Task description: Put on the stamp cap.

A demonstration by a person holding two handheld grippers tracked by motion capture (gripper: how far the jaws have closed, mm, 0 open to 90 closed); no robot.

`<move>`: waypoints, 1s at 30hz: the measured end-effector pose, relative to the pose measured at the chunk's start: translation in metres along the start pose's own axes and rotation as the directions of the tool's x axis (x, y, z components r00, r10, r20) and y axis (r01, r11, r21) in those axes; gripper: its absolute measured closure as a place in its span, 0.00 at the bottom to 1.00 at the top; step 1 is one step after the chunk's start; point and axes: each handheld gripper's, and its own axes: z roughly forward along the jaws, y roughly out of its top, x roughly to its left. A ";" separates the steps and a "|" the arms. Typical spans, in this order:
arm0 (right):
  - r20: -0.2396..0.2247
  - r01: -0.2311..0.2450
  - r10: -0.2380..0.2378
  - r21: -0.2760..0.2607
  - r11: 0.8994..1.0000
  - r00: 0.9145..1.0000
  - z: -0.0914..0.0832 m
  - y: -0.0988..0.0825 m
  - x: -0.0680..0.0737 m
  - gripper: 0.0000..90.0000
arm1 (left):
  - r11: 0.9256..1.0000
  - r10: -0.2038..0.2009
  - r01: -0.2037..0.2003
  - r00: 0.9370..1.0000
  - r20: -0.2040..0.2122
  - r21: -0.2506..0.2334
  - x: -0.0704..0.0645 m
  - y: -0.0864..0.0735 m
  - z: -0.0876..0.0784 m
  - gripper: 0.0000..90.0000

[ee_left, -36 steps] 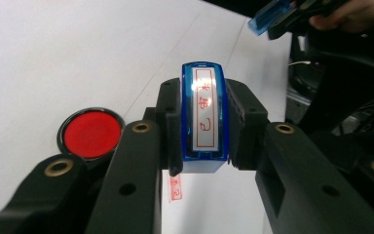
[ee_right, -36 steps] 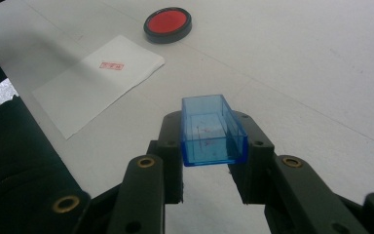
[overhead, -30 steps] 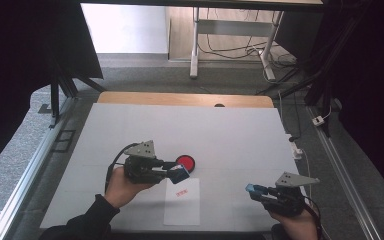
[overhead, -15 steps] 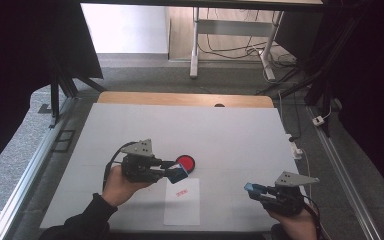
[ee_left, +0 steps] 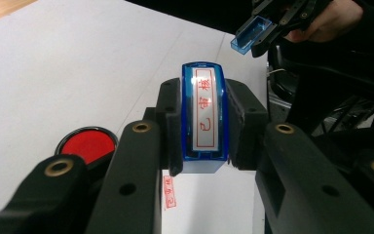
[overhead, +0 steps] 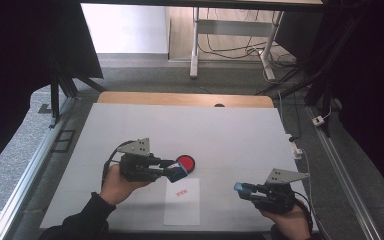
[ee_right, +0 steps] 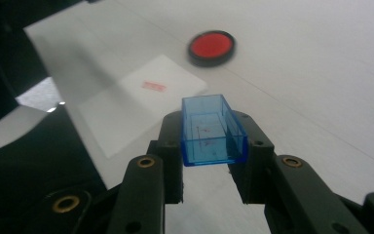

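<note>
overhead forward-down, two close views sharing ink pad (overhead: 185, 162)

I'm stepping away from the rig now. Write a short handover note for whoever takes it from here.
Left gripper: shut on the blue stamp, held above the paper.
Right gripper: shut on the clear blue cap, off to the right.
Red ink pad: open on the table, beside the stamp.
Paper: carries one red imprint.
Done: cap off, one stamp made.
Left, probably: cap the stamp and set it down.

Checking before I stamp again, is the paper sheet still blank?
No, the paper sheet already bears a red stamp mark near its far edge.
</note>
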 end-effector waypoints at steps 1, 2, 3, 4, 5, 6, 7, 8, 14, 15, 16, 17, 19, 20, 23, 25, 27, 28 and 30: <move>-0.011 0.007 -0.007 -0.001 1.000 1.000 0.002 0.002 0.001 0.76 | 1.000 0.003 -0.003 1.000 0.004 0.000 0.000 0.000 0.000 0.78; -0.022 0.016 -0.016 0.001 1.000 1.000 0.003 0.004 0.003 0.76 | 1.000 0.006 -0.006 1.000 0.005 0.000 0.000 0.000 0.000 0.78; -0.032 0.024 -0.024 0.002 1.000 0.999 0.005 0.005 0.004 0.76 | 1.000 0.009 -0.009 1.000 0.006 0.001 -0.001 0.000 0.000 0.78; -0.041 0.030 -0.030 0.001 1.000 0.999 0.007 0.007 0.005 0.76 | 1.000 0.012 -0.012 1.000 0.008 0.002 -0.001 0.001 0.000 0.78; -0.052 0.031 -0.031 0.001 1.000 0.998 0.009 0.009 0.006 0.76 | 1.000 0.015 -0.015 1.000 0.009 0.003 -0.001 0.001 0.000 0.78; -0.067 0.036 -0.036 -0.002 0.999 0.997 0.012 0.011 0.007 0.76 | 1.000 0.019 -0.019 1.000 0.010 0.003 -0.001 0.001 0.000 0.78; -0.074 0.042 -0.041 0.002 0.999 0.996 0.013 0.012 0.008 0.76 | 1.000 0.020 -0.020 1.000 0.014 0.004 -0.001 0.001 0.000 0.78; -0.092 0.043 -0.042 0.003 0.999 0.995 0.016 0.014 0.009 0.76 | 1.000 0.022 -0.022 1.000 0.017 0.004 -0.001 0.000 -0.001 0.78; -0.157 0.075 -0.073 0.009 0.997 0.985 0.031 0.023 0.014 0.76 | 1.000 0.028 -0.028 0.999 0.044 0.004 0.001 -0.001 0.000 0.78; -0.162 0.083 -0.081 0.008 0.997 0.983 0.033 0.024 0.015 0.76 | 1.000 0.030 -0.030 0.999 0.045 0.004 0.001 -0.001 0.000 0.78; -0.169 0.086 -0.084 0.004 0.996 0.982 0.035 0.025 0.016 0.76 | 1.000 0.031 -0.031 0.998 0.046 0.003 0.001 -0.001 0.000 0.78; -0.169 0.093 -0.091 0.007 0.996 0.981 0.036 0.026 0.016 0.76 | 0.999 0.032 -0.032 0.998 0.047 0.003 0.000 -0.001 0.000 0.78; -0.188 0.099 -0.097 0.003 0.995 0.977 0.040 0.028 0.016 0.76 | 0.999 0.039 -0.039 0.998 0.045 0.004 0.000 -0.001 0.001 0.78; -0.199 0.100 -0.097 0.004 0.995 0.975 0.043 0.029 0.016 0.76 | 0.999 0.040 -0.040 0.998 0.045 0.006 0.000 -0.001 0.001 0.78; -0.231 0.128 -0.124 0.004 0.992 0.965 0.052 0.033 0.018 0.76 | 0.999 0.042 -0.043 0.998 0.049 0.006 0.000 -0.001 0.001 0.78; -0.253 0.151 -0.145 0.004 0.988 0.956 0.057 0.036 0.020 0.76 | 0.999 0.048 -0.048 0.998 0.046 0.009 0.000 -0.002 0.002 0.78; -0.267 0.166 -0.160 0.000 0.986 0.950 0.063 0.039 0.022 0.76 | 0.999 0.053 -0.053 0.997 0.048 0.009 0.000 -0.002 0.002 0.78; -0.276 0.171 -0.165 -0.002 0.985 0.947 0.066 0.041 0.023 0.76 | 0.998 0.057 -0.057 0.997 0.047 0.009 0.000 -0.002 0.002 0.78; -0.293 0.182 -0.173 0.004 0.983 0.940 0.071 0.044 0.024 0.76 | 0.998 0.067 -0.067 0.997 0.048 0.008 0.000 -0.002 0.002 0.78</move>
